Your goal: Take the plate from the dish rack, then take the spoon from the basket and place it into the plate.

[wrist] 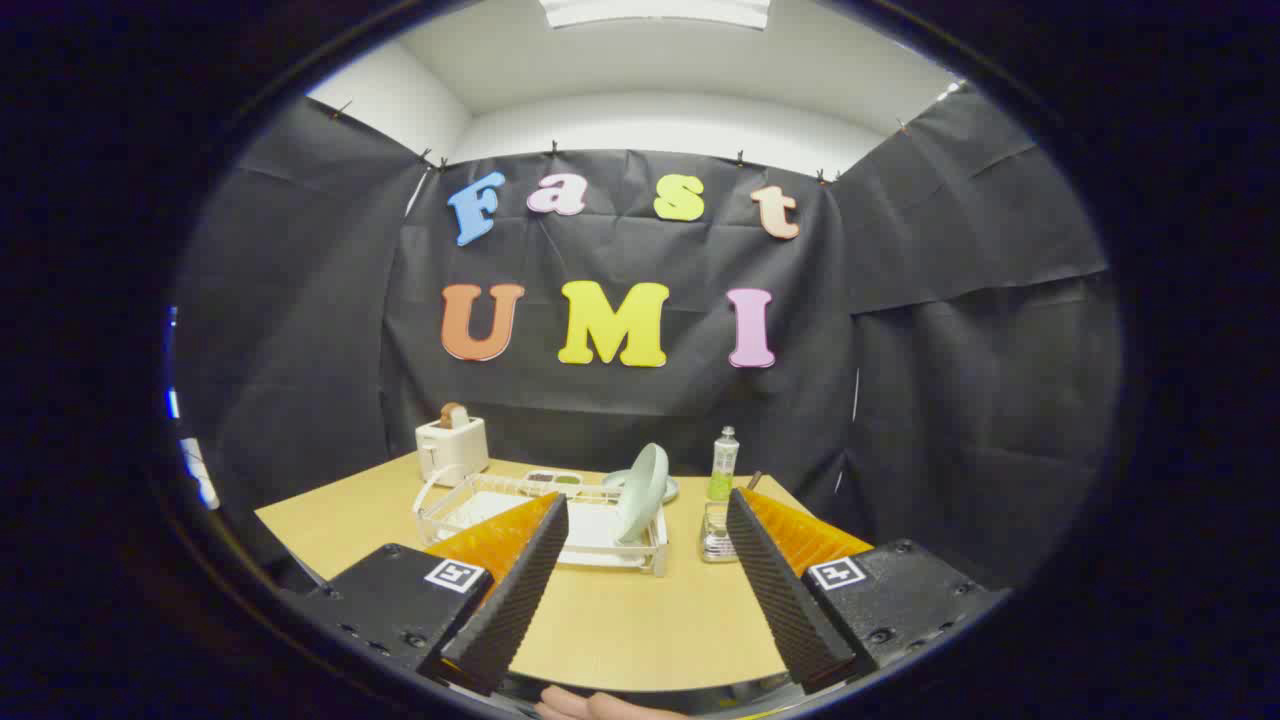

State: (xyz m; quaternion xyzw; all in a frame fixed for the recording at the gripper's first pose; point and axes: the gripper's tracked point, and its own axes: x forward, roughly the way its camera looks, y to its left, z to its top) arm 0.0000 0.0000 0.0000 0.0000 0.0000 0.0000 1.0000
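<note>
Wooden table [340,520]; hand-held gripper [648,520] level, fingers spread, empty, facing dish rack [540,515].

One pale wooden table [330,530] carries everything. On it stands one white wire dish rack [520,510], and one pale green round plate [641,492] stands on edge in the rack's slots, at about three o'clock within it. A second pale round dish [668,490] lies flat just behind the plate, at twelve o'clock from it. One white toaster [452,448] sits at ten o'clock from the rack, with one brown slice [453,414] in its slot. One small clear bottle with green contents [723,466] and one small wire basket [714,533] stand at three o'clock from the rack. One gripper [648,520], two fingers, spread wide and holding nothing.
</note>
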